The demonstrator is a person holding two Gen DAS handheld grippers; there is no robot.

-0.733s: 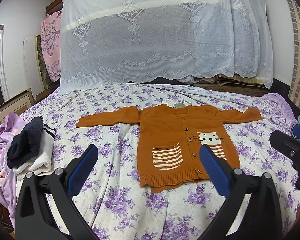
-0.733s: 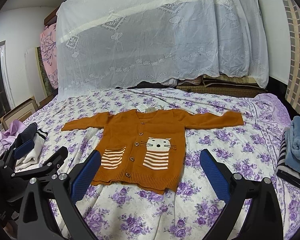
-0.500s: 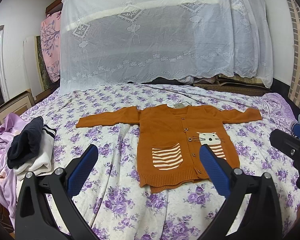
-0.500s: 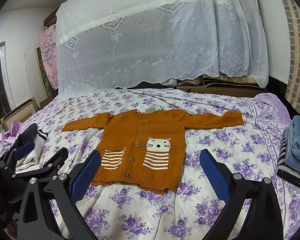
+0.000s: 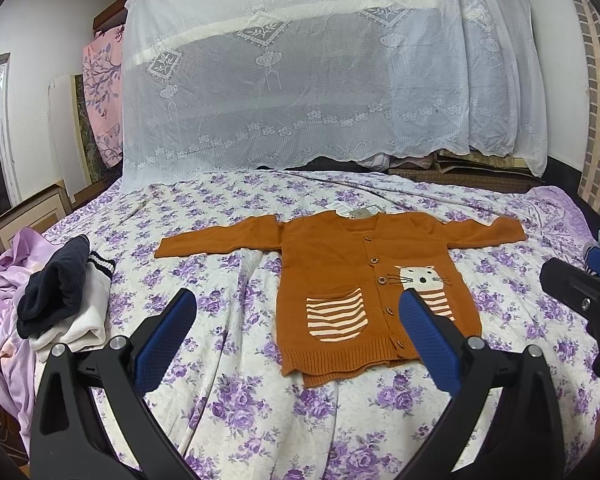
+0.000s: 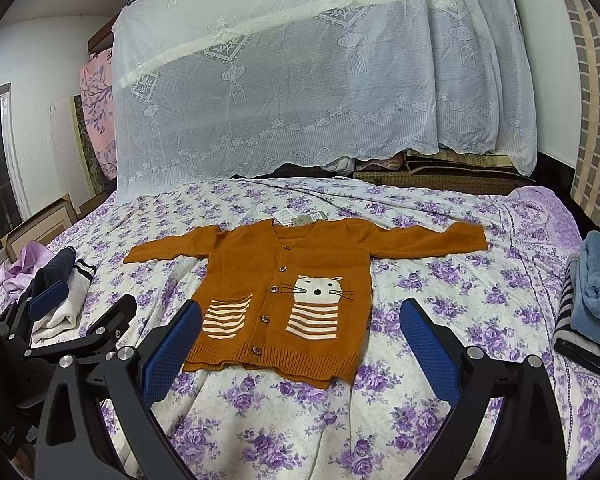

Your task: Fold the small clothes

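One orange cardigan (image 6: 288, 300) lies flat on the floral bedsheet (image 6: 260, 420), both sleeves spread out, with two striped pockets and four wooden buttons visible. The left gripper (image 5: 298, 334) and the right gripper (image 6: 300, 340) hover above the sheet, each with its two fingers spread wide, holding nothing.

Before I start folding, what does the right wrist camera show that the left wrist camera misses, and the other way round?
Only the right wrist view shows the folded stack of blue and striped clothes fully; the left shows only its blue edge. Only the left wrist view shows the dark and white pile unobstructed. Both show the orange cardigan spread flat on the bedspread, sleeves out, untouched, with the left gripper and right gripper open.
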